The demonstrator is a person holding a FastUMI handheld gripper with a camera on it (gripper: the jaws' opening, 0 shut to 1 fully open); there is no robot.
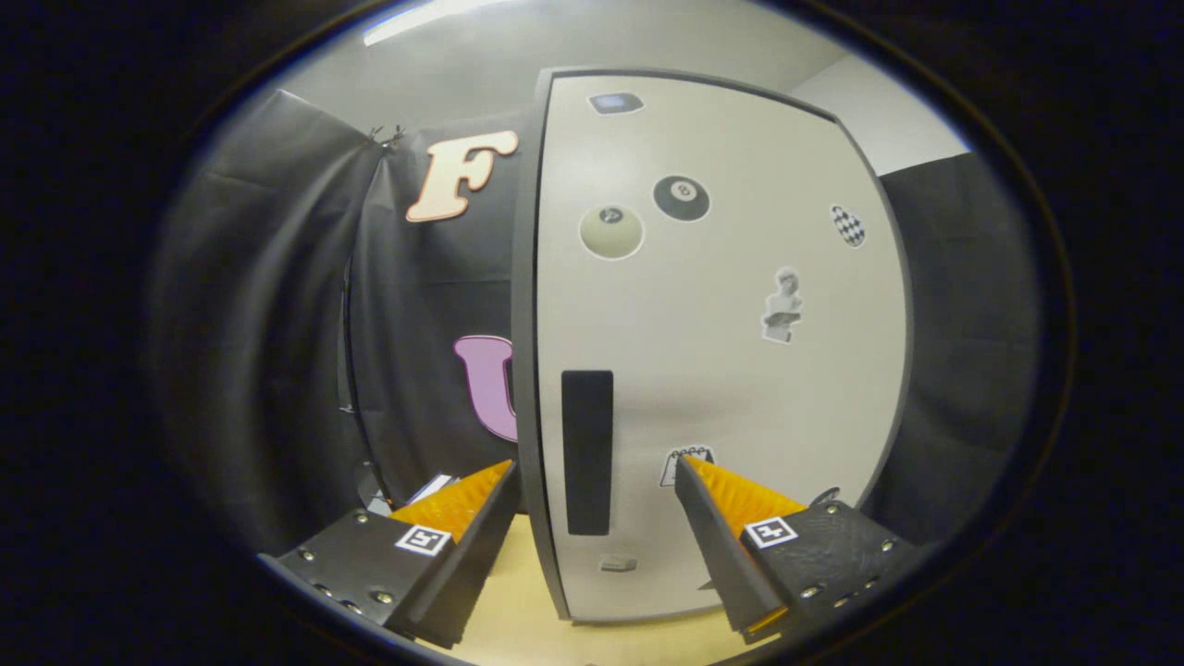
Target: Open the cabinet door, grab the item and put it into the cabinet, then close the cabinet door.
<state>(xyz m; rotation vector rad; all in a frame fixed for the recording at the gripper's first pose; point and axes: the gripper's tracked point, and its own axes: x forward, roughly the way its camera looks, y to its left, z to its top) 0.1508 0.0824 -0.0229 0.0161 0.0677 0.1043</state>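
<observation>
The cabinet (pixel 712 342) stands straight ahead of the gripper (pixel 594 474), its pale door (pixel 731 388) shut flat against a dark frame. A dark upright handle (pixel 586 451) sits low on the door near the frame's left edge, and it lies in the gap between the two fingers, just beyond their tips. The fingers are spread wide apart and grip nothing; the left tip is level with the frame's left edge, the right tip lies over the door's lower middle.

Stickers are scattered over the door: a black billiard ball marked with an 8 (pixel 682 198), a pale ball (pixel 611 231) beside and a little below it (its number too blurred to read), a small dark patch (pixel 616 103) near the top, a checkered oval (pixel 848 226) towards the right edge, a grey bust figure (pixel 783 306) below that, and a notepad drawing (pixel 683 462) just behind the right fingertip. A small grey tag (pixel 618 562) sits under the handle; no writing on it can be made out.

The cabinet rests on a light wooden tabletop (pixel 527 620), seen between the fingers. Behind the left finger, something white and flat (pixel 431 487) lies at the foot of the black cloth wall (pixel 277 305); what it is cannot be told. With the door shut, nothing inside the cabinet can be seen.
</observation>
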